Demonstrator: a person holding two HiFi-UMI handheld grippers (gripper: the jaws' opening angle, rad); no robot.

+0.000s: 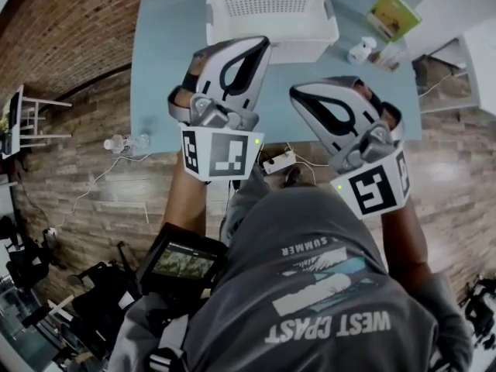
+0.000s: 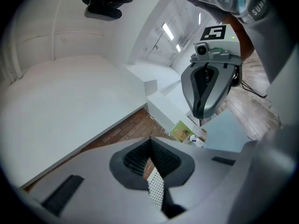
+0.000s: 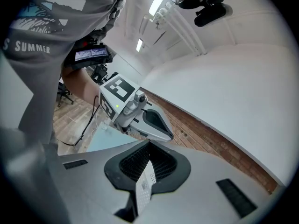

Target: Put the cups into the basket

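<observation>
A white perforated basket (image 1: 271, 10) stands on the light blue table (image 1: 167, 60) at the far side, with nothing showing inside it. I cannot make out any cup for certain. My left gripper (image 1: 263, 46) is held up in the air in front of the basket, its jaws shut with nothing between them. My right gripper (image 1: 297, 93) hangs beside it to the right, also shut and empty. In the left gripper view the jaws (image 2: 150, 139) meet at their tips, and the right gripper (image 2: 208, 87) shows beyond. The right gripper view shows its jaws (image 3: 149, 143) shut, with the left gripper (image 3: 140, 118) behind.
A green book (image 1: 394, 12) and a small white object (image 1: 360, 50) lie on the table's right end. A power strip (image 1: 277, 162) with cables and a clear bottle (image 1: 124, 142) lie on the wooden floor. White furniture (image 1: 465, 60) stands at the right.
</observation>
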